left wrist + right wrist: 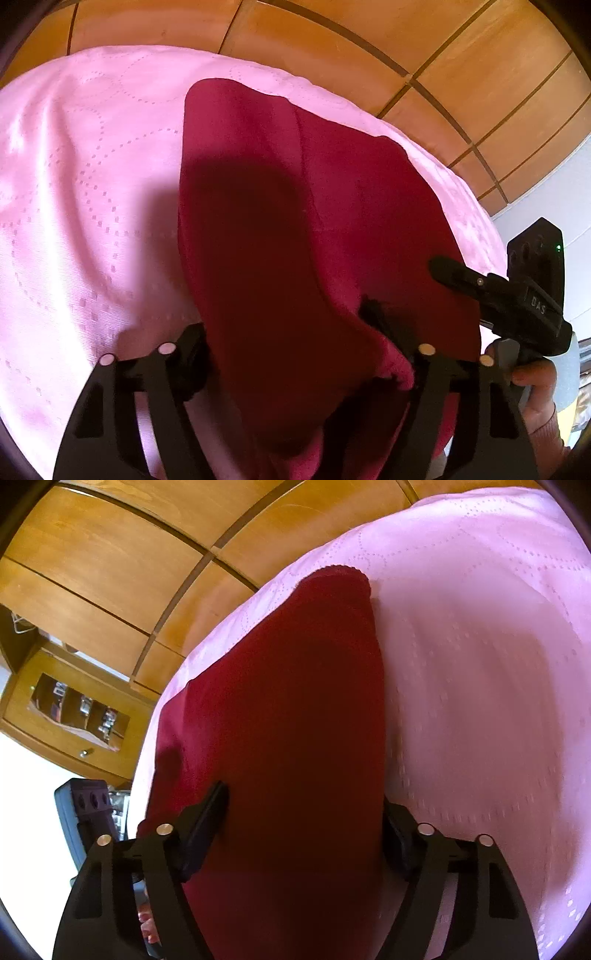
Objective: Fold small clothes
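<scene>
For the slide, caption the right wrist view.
Right gripper straddles the near edge of a dark red garment lying on a pink quilted cover, wooden cabinets behind.

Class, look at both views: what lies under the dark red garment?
The pink quilted bedspread shows around the dark red garment, so it lies beneath. The part under the cloth is covered.

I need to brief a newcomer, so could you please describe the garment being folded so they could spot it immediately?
Find the pale pink quilted bedspread before the wooden cabinets. On it lies the dark red knit garment, the only deep-coloured cloth there, its near end between both grippers' fingers.
</scene>
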The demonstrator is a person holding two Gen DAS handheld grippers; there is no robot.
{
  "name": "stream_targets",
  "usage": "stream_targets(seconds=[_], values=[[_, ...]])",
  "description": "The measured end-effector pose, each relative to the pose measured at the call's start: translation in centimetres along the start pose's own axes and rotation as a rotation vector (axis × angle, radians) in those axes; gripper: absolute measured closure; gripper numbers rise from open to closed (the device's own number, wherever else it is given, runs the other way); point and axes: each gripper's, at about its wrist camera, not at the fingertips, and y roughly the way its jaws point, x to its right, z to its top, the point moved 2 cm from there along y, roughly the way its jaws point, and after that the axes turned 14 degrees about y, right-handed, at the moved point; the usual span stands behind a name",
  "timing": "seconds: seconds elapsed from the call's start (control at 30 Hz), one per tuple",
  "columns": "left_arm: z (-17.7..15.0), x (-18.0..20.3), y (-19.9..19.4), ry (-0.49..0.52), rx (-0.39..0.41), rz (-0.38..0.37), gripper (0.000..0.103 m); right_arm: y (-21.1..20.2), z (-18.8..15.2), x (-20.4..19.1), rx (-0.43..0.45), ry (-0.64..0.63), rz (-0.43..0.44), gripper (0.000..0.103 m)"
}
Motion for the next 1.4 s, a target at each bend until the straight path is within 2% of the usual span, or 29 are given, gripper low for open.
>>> stream_targets(seconds=[0.2,0.37,0.57,0.77,1.1,1.4], values=[[0.2,2.0,-1.3,0.080,0.029,0.064,0.053,-1.2,-0.4,-0.1,0.026,-0.013,0.034,0.045],[0.6,3.8,-1.9,0.129,0.043,0.101,0.057,-2.6,-0.8,-1.1,0.068,-0.059,0.035,0.047],[1.5,6.6,-1.7,0.154,0.058,0.058,0.060,-5.3,-1.2,-1.6,0.148,-0.112,0.015,0.047],[2.4,10.6,-0.9,0.205,0.084,0.009,0.060,-9.2,-1.7,-0.2,0.231,-0.118,-0.009,0.047],[3.1,16.5,1.9,0.284,0.063,-0.064,0.060,-14.5,-2.0,4.8,0.341,-0.038,-0.044,0.047],[7.6,22.6,5.7,0.388,0.066,-0.128,0.060,-18.8,0.7,9.1,0.491,0.022,-0.049,0.047]])
